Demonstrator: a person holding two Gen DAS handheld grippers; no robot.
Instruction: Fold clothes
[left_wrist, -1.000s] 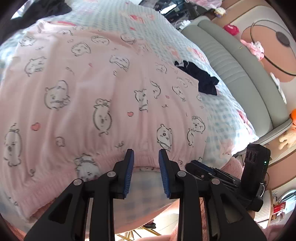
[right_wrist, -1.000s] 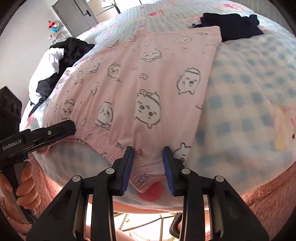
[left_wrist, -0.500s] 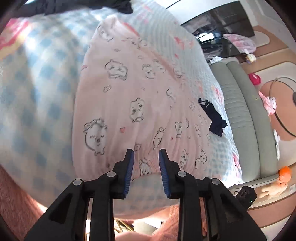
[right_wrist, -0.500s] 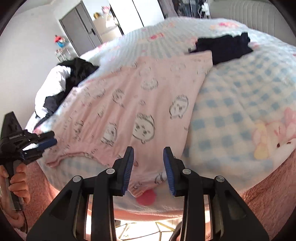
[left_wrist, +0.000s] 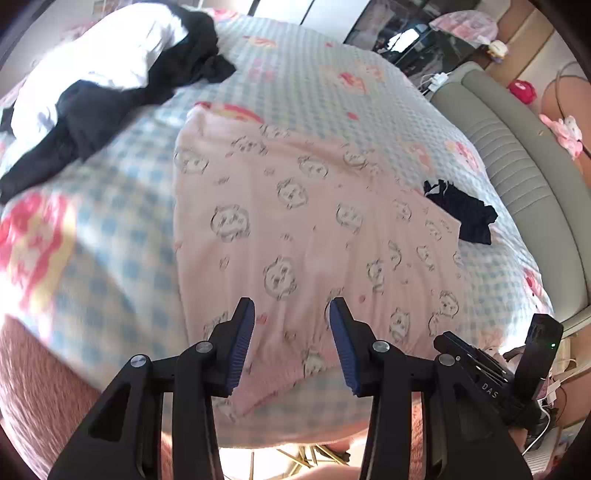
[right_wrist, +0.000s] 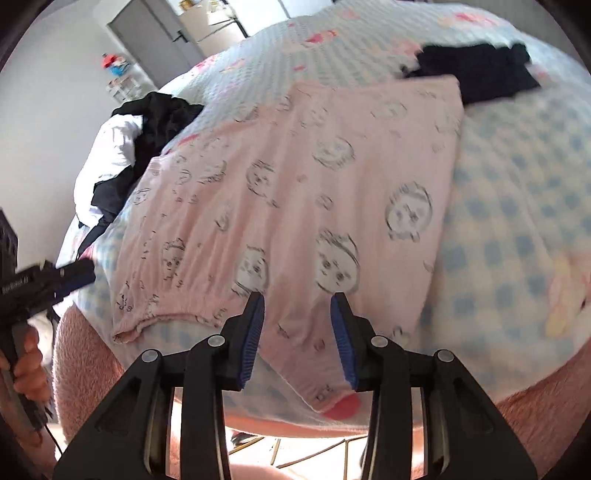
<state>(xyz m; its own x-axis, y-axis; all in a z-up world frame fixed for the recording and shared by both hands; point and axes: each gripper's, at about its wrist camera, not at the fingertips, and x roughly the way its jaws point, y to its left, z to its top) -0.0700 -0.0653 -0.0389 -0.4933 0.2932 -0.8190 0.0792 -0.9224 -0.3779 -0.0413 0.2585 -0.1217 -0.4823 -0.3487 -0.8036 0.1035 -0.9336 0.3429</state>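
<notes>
Pink knit garment (left_wrist: 314, 229), printed with little cartoon faces, lies flat on my checked quilted bed (left_wrist: 122, 266), gathered waistband nearest me. Both my left fingers (left_wrist: 291, 343) and right fingers (right_wrist: 297, 336) are opening, gripping nothing. Two dark clothing heaps (left_wrist: 461, 214) lie nearby.

Bare checked bedspread (left_wrist: 122, 258) flanks the pink garment (left_wrist: 295, 229); black-and-white clothes pile (left_wrist: 103, 85) and dark item (left_wrist: 461, 210) obstruct beyond.

left gripper (left_wrist: 291, 343): black arms, blue ribbed pads, silver screws | right gripper (right_wrist: 297, 338): same build | body: white "GenRobot.AI", "DAS" lettering, green LED
</notes>
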